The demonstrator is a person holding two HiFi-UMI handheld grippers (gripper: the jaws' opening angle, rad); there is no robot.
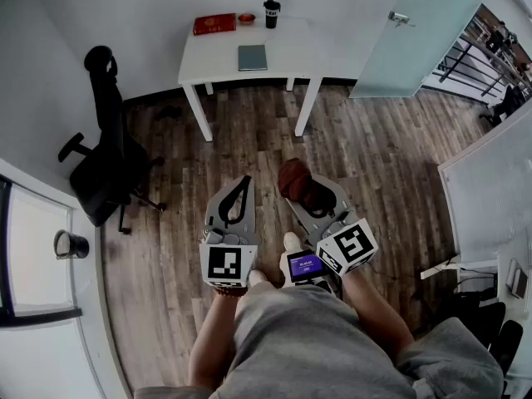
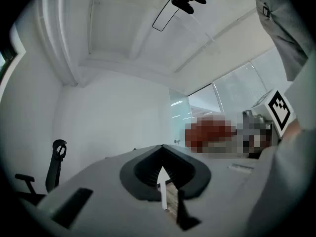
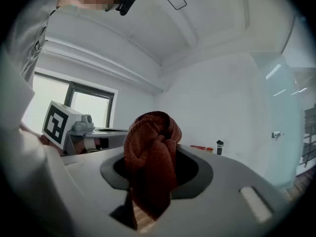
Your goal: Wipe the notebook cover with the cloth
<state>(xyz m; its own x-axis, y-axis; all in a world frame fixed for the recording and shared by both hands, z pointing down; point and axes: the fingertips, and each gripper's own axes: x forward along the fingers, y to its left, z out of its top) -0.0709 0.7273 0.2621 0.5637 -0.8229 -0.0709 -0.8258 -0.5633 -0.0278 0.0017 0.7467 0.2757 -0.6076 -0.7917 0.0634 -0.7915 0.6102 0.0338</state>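
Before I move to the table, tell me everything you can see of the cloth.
The cloth is rust-red, nubby fabric that looks like terry, bunched into a loose wad with deep folds. It is clamped between the jaws of the right hand-held gripper, bulging above them and hanging down between them. It is held over the wood floor, well short of the white table. Nothing else touches it.

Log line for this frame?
left tongs: shut, empty | right tongs: shut on rust-red terry cloth | grey-green notebook: on white table, untouched
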